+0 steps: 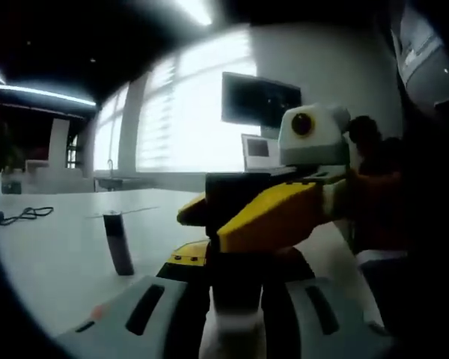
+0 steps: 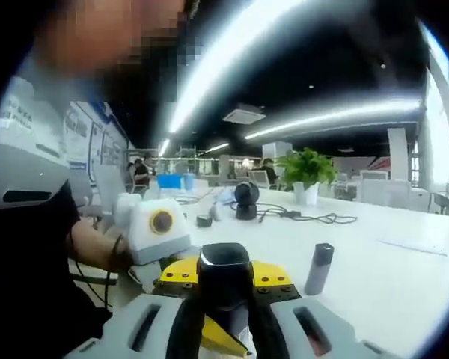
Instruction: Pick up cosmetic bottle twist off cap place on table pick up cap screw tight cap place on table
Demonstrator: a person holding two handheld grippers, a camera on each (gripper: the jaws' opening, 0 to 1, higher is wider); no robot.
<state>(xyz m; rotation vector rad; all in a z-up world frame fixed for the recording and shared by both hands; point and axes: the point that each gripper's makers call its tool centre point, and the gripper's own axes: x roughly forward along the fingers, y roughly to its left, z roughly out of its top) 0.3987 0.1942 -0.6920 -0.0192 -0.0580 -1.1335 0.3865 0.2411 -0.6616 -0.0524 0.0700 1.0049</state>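
1. Cosmetic bottle (image 2: pixel 224 288) sits between both grippers above the table (image 2: pixel 374 277): your right gripper (image 2: pixel 224 329) is clenched on its dark top end, and your left gripper (image 1: pixel 236 329) is clamped on its dark body.
2. Twist w/ one hand only; keep the other rigid and both axes in line, else threads bind.
3. A dark cylinder (image 2: pixel 319 268) stands upright nearby; can't tell if it's the cap.
4. No readable writing or brand.

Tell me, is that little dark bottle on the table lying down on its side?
No, the dark bottle stands upright on the white table, beside the grippers and apart from them.
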